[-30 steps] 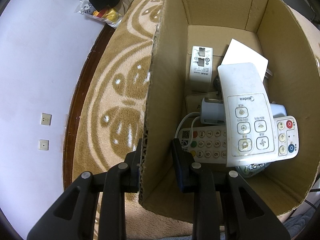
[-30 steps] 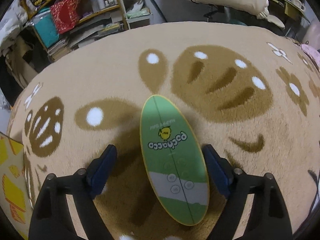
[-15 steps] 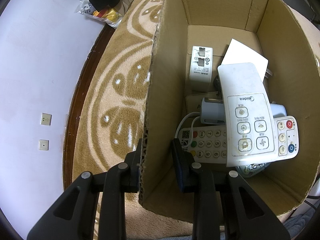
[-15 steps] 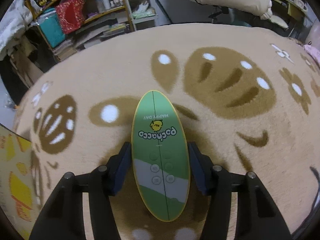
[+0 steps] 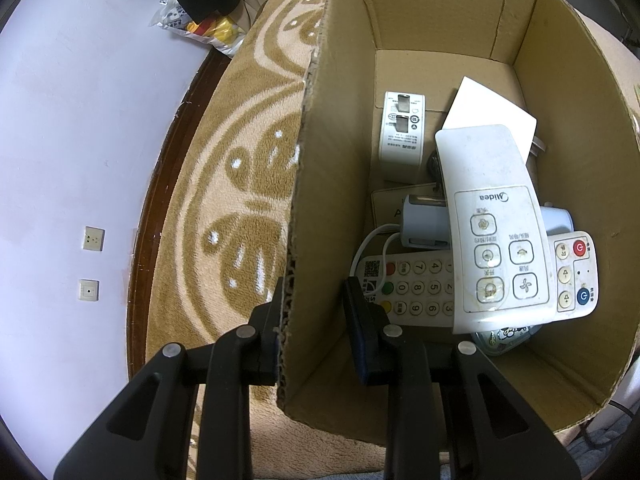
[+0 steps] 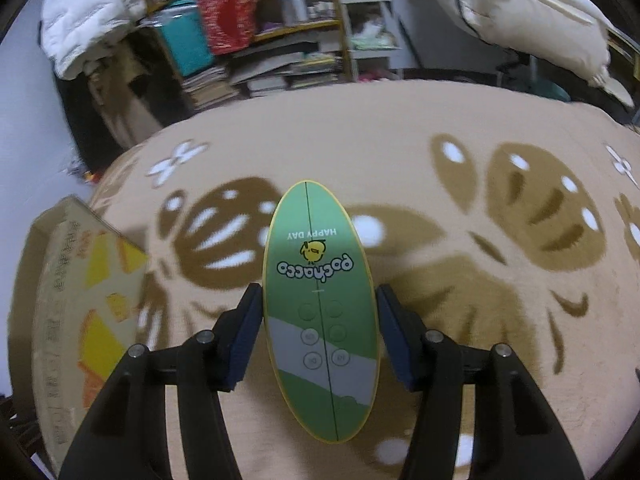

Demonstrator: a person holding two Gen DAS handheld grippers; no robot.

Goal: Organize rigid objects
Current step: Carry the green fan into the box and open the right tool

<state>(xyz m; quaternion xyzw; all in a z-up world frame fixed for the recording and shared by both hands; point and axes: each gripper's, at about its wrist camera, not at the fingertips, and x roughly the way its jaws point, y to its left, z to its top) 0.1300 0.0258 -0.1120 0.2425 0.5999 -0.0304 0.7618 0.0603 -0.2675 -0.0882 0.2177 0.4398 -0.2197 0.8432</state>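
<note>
My left gripper [image 5: 316, 320] straddles the near left wall of an open cardboard box [image 5: 320, 168], one finger outside, one inside, with a gap to the inner finger. In the box lie a white Midea remote [image 5: 492, 224], a long white keypad remote [image 5: 420, 288], a white charger [image 5: 402, 128], a small grey adapter with a cable [image 5: 424, 220] and a white card [image 5: 488, 108]. My right gripper [image 6: 318, 328] is shut on a green oval Pochacco remote [image 6: 320, 300], lifted above the blanket. The box [image 6: 76, 300] shows at the left of the right wrist view.
A beige and brown patterned blanket [image 6: 460, 208] covers the surface under both grippers. A white wall [image 5: 72, 160] and dark wooden edge [image 5: 168, 160] lie left of the box. Cluttered shelves [image 6: 260, 40] and a pale pillow [image 6: 540, 20] stand beyond the blanket.
My right gripper closed on the green remote, lifted it and swung left so that the box came into view. The left gripper and the box have not moved.
</note>
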